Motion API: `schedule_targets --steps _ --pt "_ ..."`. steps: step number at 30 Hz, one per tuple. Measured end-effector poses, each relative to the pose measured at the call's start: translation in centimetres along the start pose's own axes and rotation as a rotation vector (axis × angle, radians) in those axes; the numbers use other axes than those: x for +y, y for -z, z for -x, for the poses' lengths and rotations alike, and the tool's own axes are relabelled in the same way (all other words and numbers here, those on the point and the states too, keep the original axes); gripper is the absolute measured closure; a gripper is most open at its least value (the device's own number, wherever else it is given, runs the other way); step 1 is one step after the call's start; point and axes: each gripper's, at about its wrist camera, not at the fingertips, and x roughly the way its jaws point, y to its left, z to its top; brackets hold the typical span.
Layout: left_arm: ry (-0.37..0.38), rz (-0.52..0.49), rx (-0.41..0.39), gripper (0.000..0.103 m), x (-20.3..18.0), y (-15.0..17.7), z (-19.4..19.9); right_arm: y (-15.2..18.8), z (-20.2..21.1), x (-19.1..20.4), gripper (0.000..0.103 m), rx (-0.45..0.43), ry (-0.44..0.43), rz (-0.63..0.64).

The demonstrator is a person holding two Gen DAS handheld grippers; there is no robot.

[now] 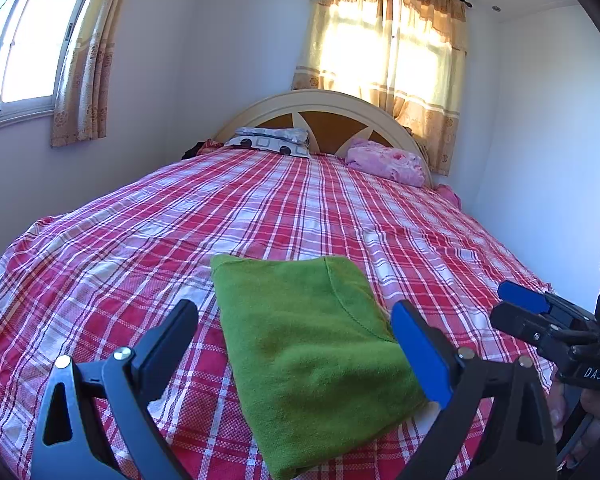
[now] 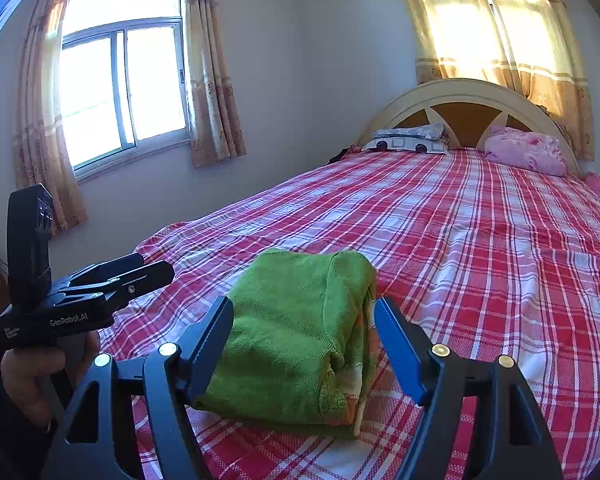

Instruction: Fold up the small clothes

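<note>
The folded green knitted garment [image 1: 312, 352] lies flat on the red-and-white checked cotton bedsheet [image 1: 148, 232], below and between the wide-apart fingers of the left gripper [image 1: 296, 336] and of the right gripper [image 2: 304, 332], and neither gripper presses on its soft, fuzzy cloth.

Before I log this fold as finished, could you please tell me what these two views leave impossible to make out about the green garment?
- Underside of the green garment: hidden in both views by its own folded layers against the bedspread.
- Its near end: left wrist view, cut off by the bottom edge.
- Its left side: right wrist view, covered by a finger of the right hand-held gripper.
- What kind of garment it is: no shape shows once folded.
</note>
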Motion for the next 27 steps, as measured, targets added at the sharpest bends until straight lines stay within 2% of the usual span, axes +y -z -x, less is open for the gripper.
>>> schedule_targets --steps 14,17,19,24,27 --pt "-0.006 -0.007 0.000 0.002 -0.2 -0.2 0.2 -0.1 0.1 0.0 0.029 -0.021 0.000 -0.010" --pt "-0.029 -0.014 -0.003 0.000 -0.2 -0.4 0.2 -0.1 0.2 0.1 0.029 -0.027 0.002 -0.011" --pt "-0.015 -0.020 0.006 0.000 -0.1 -0.6 0.2 -0.1 0.3 0.1 0.029 -0.030 0.002 -0.011" --pt "-0.042 -0.027 -0.017 0.000 0.3 -1.0 0.8 -0.1 0.4 0.0 0.029 -0.038 0.003 -0.011" --pt "-0.089 -0.029 -0.045 0.000 0.9 -1.6 1.3 -0.1 0.6 0.1 0.029 -0.044 0.002 -0.011"
